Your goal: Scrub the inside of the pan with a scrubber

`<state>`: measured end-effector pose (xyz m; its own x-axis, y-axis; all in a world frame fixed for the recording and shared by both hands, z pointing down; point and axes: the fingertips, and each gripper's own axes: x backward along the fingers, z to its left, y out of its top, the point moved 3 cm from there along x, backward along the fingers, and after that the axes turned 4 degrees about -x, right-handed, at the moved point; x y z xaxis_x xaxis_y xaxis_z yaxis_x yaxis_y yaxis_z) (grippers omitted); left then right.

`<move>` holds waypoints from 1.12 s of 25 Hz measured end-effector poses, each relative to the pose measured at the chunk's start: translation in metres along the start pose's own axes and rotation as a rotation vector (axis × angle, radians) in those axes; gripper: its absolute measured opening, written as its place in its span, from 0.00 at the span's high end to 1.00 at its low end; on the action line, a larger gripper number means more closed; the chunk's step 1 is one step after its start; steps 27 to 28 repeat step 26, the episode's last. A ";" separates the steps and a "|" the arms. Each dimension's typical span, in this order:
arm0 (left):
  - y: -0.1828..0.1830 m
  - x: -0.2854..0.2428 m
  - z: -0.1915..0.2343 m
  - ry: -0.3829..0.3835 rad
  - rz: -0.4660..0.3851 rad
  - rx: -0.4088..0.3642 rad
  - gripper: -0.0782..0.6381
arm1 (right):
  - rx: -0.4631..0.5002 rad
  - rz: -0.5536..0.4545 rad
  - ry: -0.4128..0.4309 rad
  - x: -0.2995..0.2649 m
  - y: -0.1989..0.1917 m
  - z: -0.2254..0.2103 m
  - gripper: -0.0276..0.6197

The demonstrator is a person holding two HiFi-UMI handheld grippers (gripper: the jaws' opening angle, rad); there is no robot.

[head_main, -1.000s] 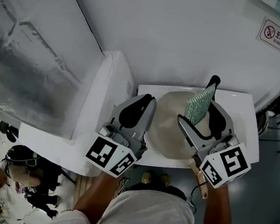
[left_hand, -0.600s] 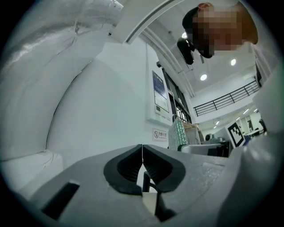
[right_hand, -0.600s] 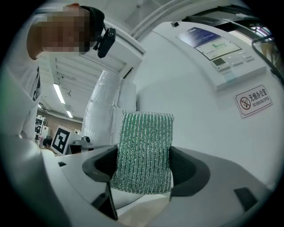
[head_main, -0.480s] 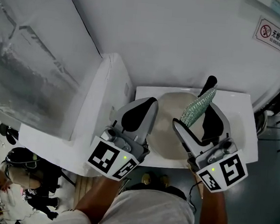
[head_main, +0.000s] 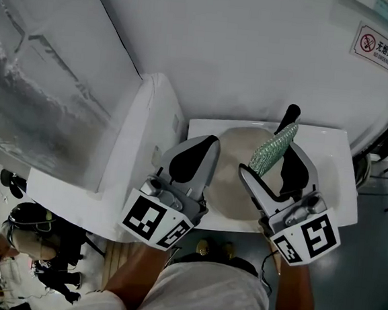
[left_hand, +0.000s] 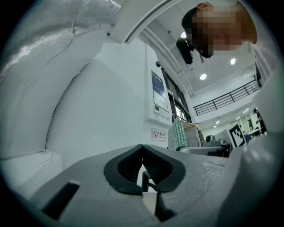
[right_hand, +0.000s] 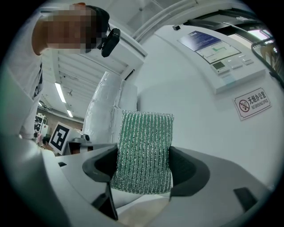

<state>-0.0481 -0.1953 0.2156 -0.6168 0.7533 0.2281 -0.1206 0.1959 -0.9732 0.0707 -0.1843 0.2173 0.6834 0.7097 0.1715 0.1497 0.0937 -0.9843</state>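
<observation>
Right gripper (right_hand: pixel 144 166) clutched the scrubber (right_hand: pixel 143 150), pan (head_main: pixel 232 178) beneath its jaws (left gripper (left_hand: pixel 142 153) clenched, empty), apparently needing lowering to begin scrubbing.

Two hand-held grippers (left (head_main: pixel 207 145), right (head_main: pixel 277 166)), one scrubber (head_main: pixel 273 150), one pan (head_main: pixel 232 181), one wall sign (head_main: pixel 377 47).
</observation>
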 end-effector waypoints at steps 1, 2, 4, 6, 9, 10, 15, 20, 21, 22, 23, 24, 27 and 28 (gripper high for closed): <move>0.000 0.000 0.000 0.000 0.000 0.000 0.87 | 0.003 0.003 -0.002 0.000 -0.001 0.000 0.41; 0.000 0.000 0.000 0.000 0.001 0.001 0.87 | 0.005 0.005 -0.003 0.000 -0.001 0.000 0.41; 0.000 0.002 -0.001 0.001 0.001 0.001 0.87 | 0.006 0.008 -0.003 0.001 -0.002 0.002 0.41; -0.001 0.003 -0.001 0.001 0.002 0.001 0.87 | 0.008 0.008 -0.002 0.002 -0.002 0.003 0.41; 0.000 0.003 -0.002 -0.001 0.003 0.000 0.87 | 0.007 0.008 -0.001 0.003 -0.002 0.004 0.41; 0.000 0.003 -0.003 -0.002 0.003 0.000 0.87 | 0.007 0.008 -0.001 0.003 -0.001 0.004 0.41; -0.001 0.004 -0.002 -0.001 0.005 0.003 0.87 | 0.005 0.015 -0.006 0.003 -0.002 0.004 0.41; -0.001 0.007 -0.003 0.002 0.004 0.003 0.87 | 0.005 0.016 -0.002 0.004 -0.002 0.006 0.41; -0.001 0.007 -0.003 0.003 0.004 0.002 0.87 | 0.005 0.017 -0.002 0.004 -0.003 0.007 0.41; -0.001 0.008 -0.003 0.003 0.004 0.001 0.87 | 0.004 0.017 -0.002 0.004 -0.003 0.008 0.41; -0.001 0.009 -0.002 0.003 0.004 0.001 0.87 | 0.004 0.017 -0.002 0.003 -0.003 0.008 0.41; -0.001 0.010 -0.002 0.004 0.004 0.001 0.87 | 0.004 0.018 -0.002 0.003 -0.004 0.009 0.41; -0.001 0.011 -0.002 0.004 0.005 0.002 0.87 | 0.004 0.019 -0.002 0.003 -0.004 0.010 0.41; -0.001 0.011 -0.002 0.004 0.005 0.002 0.87 | 0.004 0.019 -0.002 0.003 -0.004 0.010 0.41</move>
